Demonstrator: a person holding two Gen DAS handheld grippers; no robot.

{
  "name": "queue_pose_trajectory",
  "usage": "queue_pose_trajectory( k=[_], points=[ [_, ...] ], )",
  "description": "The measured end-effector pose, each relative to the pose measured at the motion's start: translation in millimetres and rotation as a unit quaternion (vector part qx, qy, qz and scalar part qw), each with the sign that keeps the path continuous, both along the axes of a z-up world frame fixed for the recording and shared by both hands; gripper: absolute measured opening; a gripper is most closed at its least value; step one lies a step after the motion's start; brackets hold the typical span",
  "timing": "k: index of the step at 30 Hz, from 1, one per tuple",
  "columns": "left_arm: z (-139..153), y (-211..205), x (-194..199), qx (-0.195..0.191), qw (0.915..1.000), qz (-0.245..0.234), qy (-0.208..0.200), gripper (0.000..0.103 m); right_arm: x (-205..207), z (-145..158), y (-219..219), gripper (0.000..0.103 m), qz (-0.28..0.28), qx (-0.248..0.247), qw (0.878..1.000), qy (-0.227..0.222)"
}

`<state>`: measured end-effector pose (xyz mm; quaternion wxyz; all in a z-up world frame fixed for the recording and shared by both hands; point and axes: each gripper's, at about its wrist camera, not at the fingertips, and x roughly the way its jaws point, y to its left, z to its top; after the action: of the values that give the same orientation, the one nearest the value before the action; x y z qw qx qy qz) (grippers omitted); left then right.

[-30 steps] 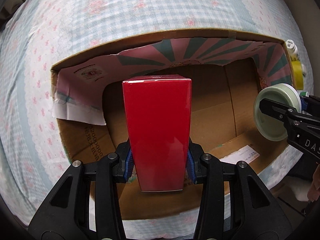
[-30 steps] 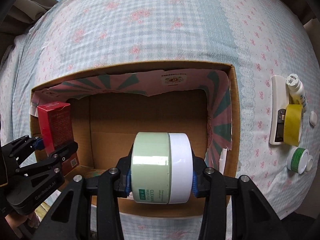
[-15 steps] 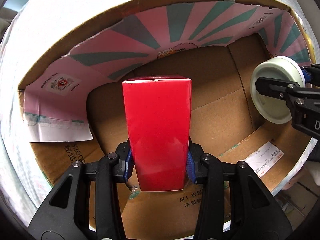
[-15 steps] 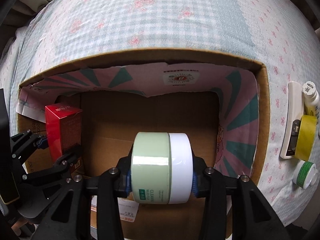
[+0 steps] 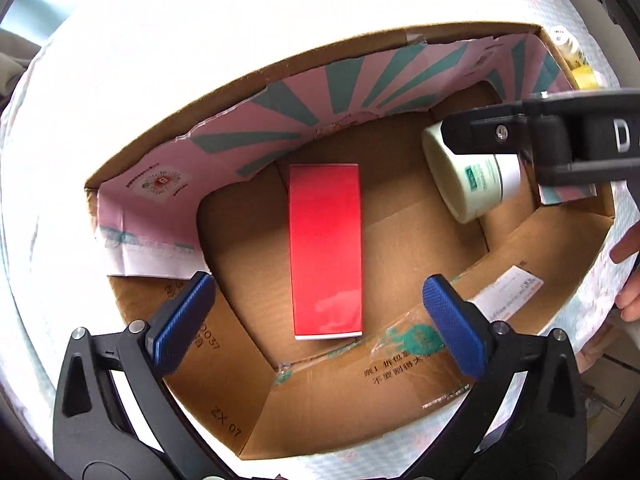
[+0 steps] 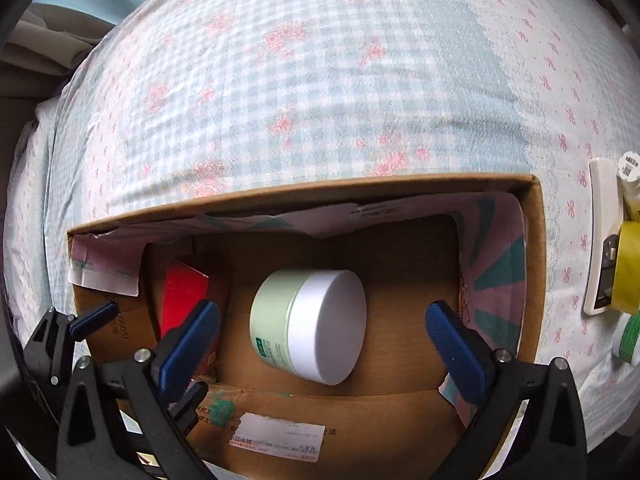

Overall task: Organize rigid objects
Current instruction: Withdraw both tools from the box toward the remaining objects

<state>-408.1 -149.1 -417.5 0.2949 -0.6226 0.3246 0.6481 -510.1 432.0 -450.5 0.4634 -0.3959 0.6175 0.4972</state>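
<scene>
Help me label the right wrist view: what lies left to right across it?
Red box → green-and-white jar → cardboard box's right wall → white remote → yellow tape roll.

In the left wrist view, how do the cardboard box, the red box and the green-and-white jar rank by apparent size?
1. cardboard box
2. red box
3. green-and-white jar, partly hidden by the other tool, so its size is less sure.
</scene>
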Motion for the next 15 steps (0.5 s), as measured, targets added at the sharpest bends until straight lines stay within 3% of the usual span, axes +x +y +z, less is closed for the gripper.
queue_pose_trajectory(
  k=[7, 15],
  points=[
    [-12, 0, -1, -0.005, 1.0000, 0.000, -0.001, 0.103, -14, 5, -5, 0.103, 0.021, -0.013, 0.999, -0.023],
    [-5, -2, 1, 0.012, 0.9999, 0.005, -0.002, 0.103, -36, 26, 0, 0.103, 0.043, -0.011, 0.998, -0.040]
  ],
)
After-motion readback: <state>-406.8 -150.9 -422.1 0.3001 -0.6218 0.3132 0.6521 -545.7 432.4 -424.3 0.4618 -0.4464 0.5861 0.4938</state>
